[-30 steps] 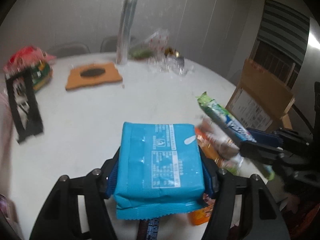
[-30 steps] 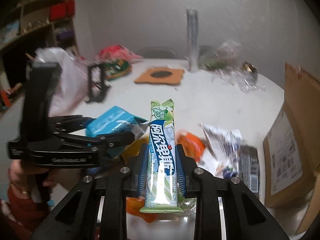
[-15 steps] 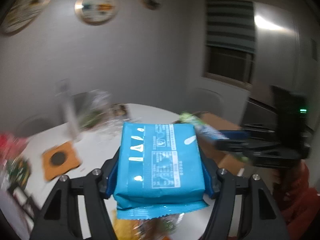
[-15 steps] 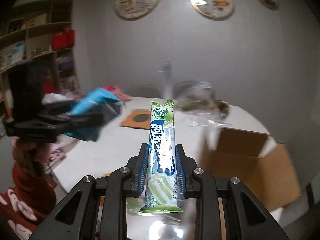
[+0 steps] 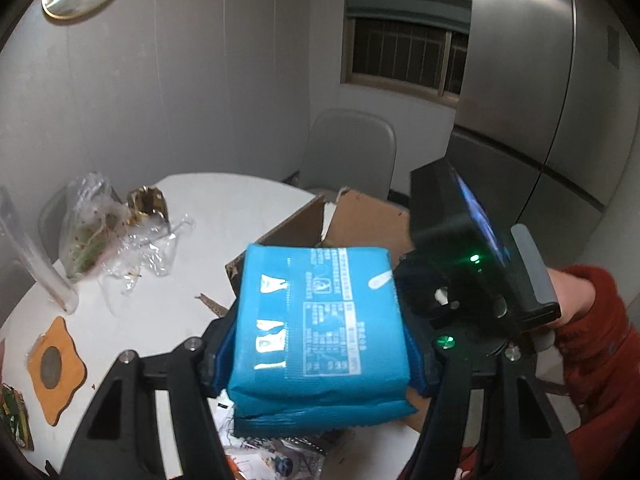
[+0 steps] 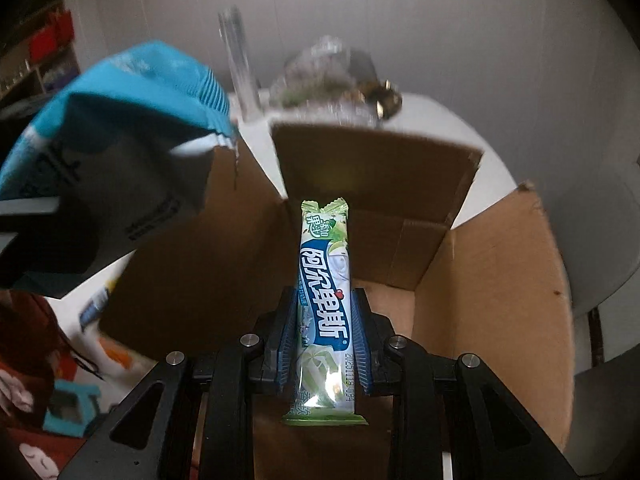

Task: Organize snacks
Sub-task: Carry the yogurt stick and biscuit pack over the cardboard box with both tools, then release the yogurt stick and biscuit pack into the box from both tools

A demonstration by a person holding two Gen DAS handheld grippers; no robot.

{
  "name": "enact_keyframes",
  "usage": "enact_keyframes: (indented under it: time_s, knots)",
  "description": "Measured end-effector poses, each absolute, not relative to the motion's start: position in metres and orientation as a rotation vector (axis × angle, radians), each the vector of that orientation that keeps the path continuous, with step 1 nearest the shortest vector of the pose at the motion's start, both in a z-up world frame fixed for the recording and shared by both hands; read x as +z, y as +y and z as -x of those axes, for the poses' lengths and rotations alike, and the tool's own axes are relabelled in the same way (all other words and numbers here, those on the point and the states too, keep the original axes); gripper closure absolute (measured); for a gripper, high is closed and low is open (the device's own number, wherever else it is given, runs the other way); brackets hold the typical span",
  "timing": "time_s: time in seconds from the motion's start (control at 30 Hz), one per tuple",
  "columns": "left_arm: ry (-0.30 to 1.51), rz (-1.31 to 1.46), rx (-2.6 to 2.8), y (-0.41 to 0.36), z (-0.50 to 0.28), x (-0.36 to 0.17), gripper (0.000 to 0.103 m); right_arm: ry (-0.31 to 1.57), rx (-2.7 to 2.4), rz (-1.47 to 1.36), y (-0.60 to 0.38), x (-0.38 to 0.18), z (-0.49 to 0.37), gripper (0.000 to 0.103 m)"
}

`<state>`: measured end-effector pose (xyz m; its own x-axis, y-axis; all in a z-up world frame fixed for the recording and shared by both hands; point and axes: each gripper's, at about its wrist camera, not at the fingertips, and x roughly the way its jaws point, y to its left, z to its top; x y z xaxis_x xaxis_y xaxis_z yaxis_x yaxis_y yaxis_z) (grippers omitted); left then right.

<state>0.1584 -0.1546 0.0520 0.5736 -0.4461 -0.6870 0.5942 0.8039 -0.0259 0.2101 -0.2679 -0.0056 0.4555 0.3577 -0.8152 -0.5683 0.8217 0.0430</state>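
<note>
Blue packet (image 5: 320,320) blocks our left-wrist view of most of cardboard box (image 5: 360,216); box interior unseen there. Print on packet too small for us to read. In right-wrist view, same blue packet (image 6: 120,120) smeared, cut by left edge. Clear bag (image 6: 320,76) and tube (image 6: 240,60) behind box blurred. Snack pile (image 5: 276,460) at bottom edge cropped, we can't identify.

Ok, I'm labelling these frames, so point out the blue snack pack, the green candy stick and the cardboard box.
blue snack pack (image 5: 320,316), left wrist view, middle of its printed back.
green candy stick (image 6: 325,300), right wrist view, on the blue lettering.
cardboard box (image 6: 492,280), right wrist view, inner face of its right flap.
</note>
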Motion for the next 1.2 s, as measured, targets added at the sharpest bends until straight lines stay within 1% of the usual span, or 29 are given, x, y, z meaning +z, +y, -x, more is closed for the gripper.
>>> enact_keyframes:
  time_s: [0.2,0.7,0.93,1.07,1.2]
  knots:
    - [0.769,-0.250,-0.625,-0.159,-0.172,0.040,0.040,1.046,0.581,0.283,-0.262,-0.026,-0.229,0.081]
    - [0.779,-0.279,-0.582,-0.150,-0.174,0.036,0.040,1.097,0.542,0.282,-0.258,-0.035,-0.235,0.079]
    - [0.785,-0.293,-0.586,-0.155,-0.173,0.037,0.040,1.041,0.552,0.246,-0.271,-0.013,-0.216,0.079]
    - [0.802,-0.315,-0.604,-0.170,-0.179,0.036,0.040,0.968,0.560,0.234,-0.286,0.008,-0.194,0.079]
    - [0.836,-0.345,-0.617,-0.194,-0.190,0.030,0.040,0.924,0.554,0.234,-0.300,0.015,-0.178,0.079]
